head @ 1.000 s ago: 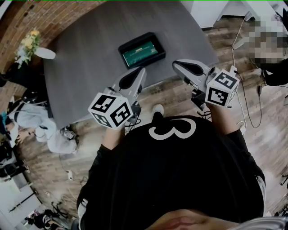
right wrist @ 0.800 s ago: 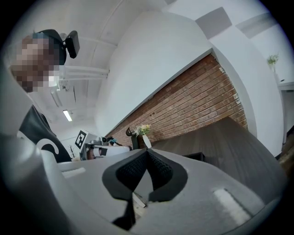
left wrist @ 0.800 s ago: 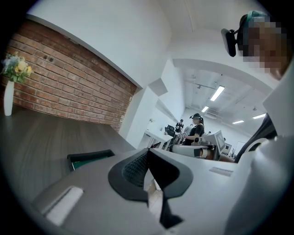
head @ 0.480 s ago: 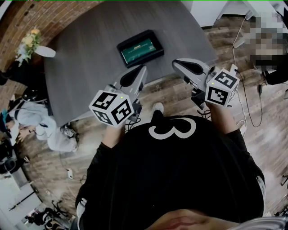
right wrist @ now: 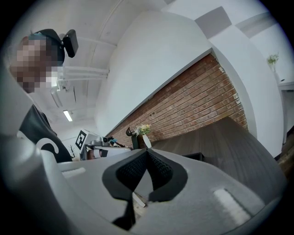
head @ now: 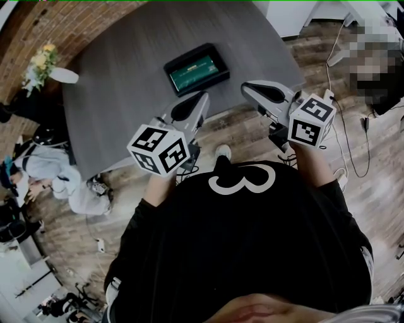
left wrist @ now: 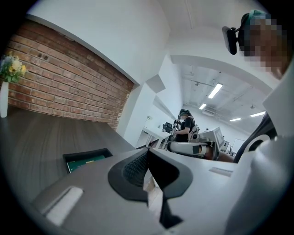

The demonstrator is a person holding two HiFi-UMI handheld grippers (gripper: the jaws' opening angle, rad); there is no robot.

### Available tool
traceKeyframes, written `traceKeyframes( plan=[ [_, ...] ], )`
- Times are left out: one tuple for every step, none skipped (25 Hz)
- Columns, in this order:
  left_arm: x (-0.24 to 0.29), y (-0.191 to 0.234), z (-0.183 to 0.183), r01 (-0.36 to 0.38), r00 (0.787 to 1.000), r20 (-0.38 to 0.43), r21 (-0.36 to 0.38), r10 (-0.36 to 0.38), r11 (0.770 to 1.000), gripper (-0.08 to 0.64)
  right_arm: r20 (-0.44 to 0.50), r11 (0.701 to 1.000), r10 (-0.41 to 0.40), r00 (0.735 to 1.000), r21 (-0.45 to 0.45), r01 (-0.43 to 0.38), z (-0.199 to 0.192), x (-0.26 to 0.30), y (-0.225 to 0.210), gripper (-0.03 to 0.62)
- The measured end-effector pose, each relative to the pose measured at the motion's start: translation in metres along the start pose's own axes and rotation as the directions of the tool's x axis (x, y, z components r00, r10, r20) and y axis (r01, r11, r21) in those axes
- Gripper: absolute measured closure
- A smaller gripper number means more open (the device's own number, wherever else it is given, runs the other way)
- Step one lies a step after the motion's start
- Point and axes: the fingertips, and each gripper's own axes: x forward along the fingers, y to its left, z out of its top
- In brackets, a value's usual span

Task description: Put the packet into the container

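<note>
A black container (head: 196, 68) sits on the grey table (head: 126, 94), with a green packet (head: 196, 71) lying flat inside it. My left gripper (head: 201, 96) hovers over the table's near edge, just short of the container, shut with nothing in it. To the right, my right gripper (head: 247, 89) is at the same height, also shut and empty. In the left gripper view the container (left wrist: 86, 156) with the green packet (left wrist: 84, 163) lies ahead on the left, beyond the closed jaws. In the right gripper view the pads meet and a corner of the container (right wrist: 195, 156) shows behind them.
A white vase of flowers (head: 45, 65) stands at the table's far left corner, by the brick wall (head: 57, 19). Cables (head: 353, 145) run over the wooden floor to the right. Grey bundles (head: 60, 180) lie on the floor to the left. A person (left wrist: 186, 128) stands far off.
The left gripper has crept slightly forward toward the table. Both grippers stay shut, and the container and packet have not moved.
</note>
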Motion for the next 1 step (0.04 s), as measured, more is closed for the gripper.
traceKeyframes(
  plan=[
    [-0.0002, 0.0009, 0.001, 0.002, 1.0, -0.002, 0.0, -0.002, 1.0, 0.549, -0.005, 1.0, -0.002, 1.0, -0.001, 0.002, 0.0009, 0.0012, 0.0005, 0.591]
  ],
)
